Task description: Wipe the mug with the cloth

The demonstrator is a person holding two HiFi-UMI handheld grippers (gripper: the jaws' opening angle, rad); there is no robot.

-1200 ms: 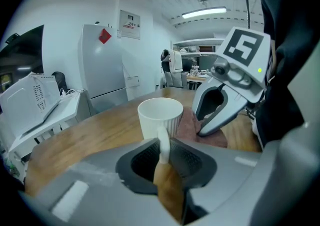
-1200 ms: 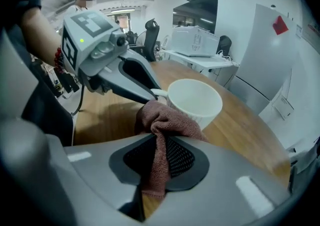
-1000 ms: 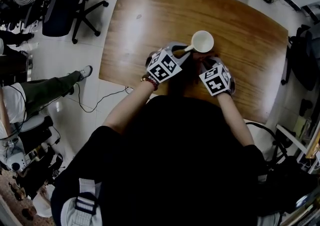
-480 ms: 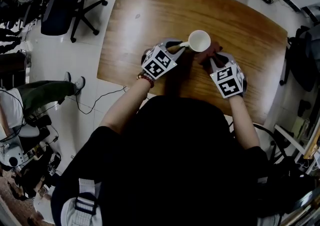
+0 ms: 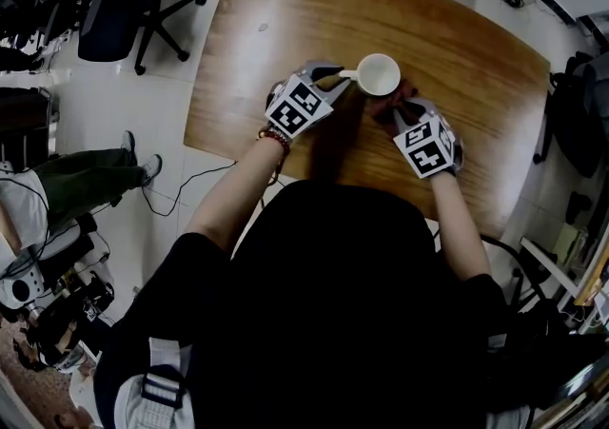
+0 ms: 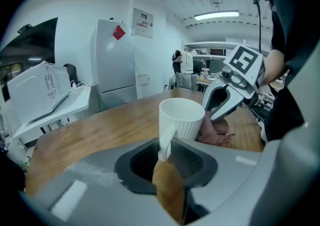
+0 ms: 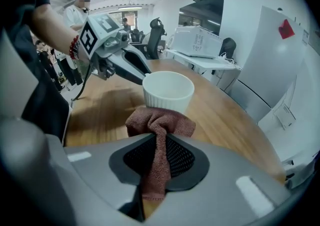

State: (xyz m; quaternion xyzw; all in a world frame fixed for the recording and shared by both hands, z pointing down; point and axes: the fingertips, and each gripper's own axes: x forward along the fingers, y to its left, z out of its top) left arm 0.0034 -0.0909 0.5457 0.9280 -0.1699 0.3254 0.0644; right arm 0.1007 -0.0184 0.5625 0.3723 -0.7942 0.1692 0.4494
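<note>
A white ribbed mug [image 5: 379, 75] stands upright on the wooden table [image 5: 285, 28]. My left gripper [image 5: 335, 83] is shut on the mug's handle [image 6: 165, 143], with the mug [image 6: 183, 120] just beyond its jaws. My right gripper [image 5: 398, 111] is shut on a reddish-brown cloth [image 7: 159, 131], whose bunched end touches the near side of the mug [image 7: 167, 89]. In the left gripper view the cloth [image 6: 214, 131] sits behind the mug, under the right gripper [image 6: 222, 100]. The left gripper [image 7: 131, 65] shows beyond the mug in the right gripper view.
The mug stands near the table's front edge, by the person's body. Office chairs [image 5: 124, 9] and another person's leg [image 5: 90, 175] are on the floor at the left. A white fridge [image 6: 116, 62] and a printer [image 6: 37, 89] stand beyond the table.
Both grippers and the mug shifted slightly away from the person and leftward. The right gripper swung out to the right, then came back in toward the mug with the cloth.
</note>
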